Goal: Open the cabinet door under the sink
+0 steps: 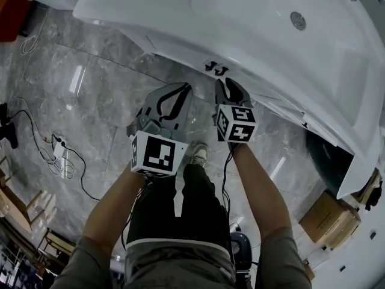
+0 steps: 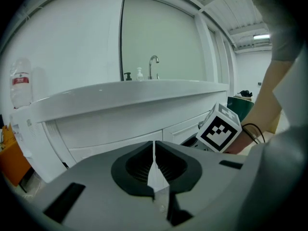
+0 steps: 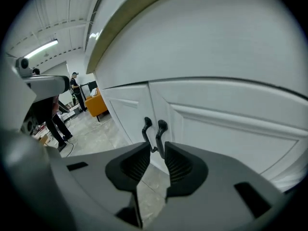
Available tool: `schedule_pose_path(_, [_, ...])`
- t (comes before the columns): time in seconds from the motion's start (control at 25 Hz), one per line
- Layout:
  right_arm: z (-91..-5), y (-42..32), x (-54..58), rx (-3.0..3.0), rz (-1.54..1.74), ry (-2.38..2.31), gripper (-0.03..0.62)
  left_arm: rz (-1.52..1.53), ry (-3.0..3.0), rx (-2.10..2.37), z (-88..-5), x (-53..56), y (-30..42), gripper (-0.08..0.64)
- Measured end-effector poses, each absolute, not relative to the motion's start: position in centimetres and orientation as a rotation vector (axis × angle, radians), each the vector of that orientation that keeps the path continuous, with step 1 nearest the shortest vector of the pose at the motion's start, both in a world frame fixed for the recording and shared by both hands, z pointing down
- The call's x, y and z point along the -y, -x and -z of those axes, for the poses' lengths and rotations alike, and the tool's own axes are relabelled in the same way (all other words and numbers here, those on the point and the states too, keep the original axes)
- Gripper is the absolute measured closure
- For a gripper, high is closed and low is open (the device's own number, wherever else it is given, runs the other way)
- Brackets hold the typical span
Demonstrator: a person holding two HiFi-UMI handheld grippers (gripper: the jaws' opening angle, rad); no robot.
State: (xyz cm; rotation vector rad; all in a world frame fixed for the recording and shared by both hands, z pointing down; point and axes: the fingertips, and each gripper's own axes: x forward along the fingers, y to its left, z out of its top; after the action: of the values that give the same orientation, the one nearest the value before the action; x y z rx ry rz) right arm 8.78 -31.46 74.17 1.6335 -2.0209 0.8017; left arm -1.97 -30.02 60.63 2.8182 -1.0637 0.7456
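The white cabinet under the sink (image 1: 252,23) has two doors that meet at a pair of black handles (image 1: 215,68). In the right gripper view the same handles (image 3: 155,130) stand upright just past my fingertips, between the left door (image 3: 122,112) and the right door (image 3: 231,129). My right gripper (image 3: 156,149) is open by a narrow gap, aimed at the handles and holding nothing; from above the right gripper (image 1: 226,84) is just below them. My left gripper (image 1: 183,90) hangs beside it, a little further back. The left gripper (image 2: 154,149) is shut and empty.
Grey marble floor (image 1: 90,77) lies below, with cables and a power strip (image 1: 60,150) at the left. A cardboard box (image 1: 328,217) and a dark bin (image 1: 325,155) sit at the right. A faucet (image 2: 153,67) and a bottle (image 2: 19,83) stand above. People (image 3: 74,88) and an orange seat (image 3: 96,105) are far off.
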Motion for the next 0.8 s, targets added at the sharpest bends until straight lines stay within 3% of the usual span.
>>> schedule_pose_path(0.8, [-77.1,-8.7,34.5,1.871,-0.825,-1.739,0.532,-0.779,-2.803,1.036,-63.4,30.1,2.5,0.532])
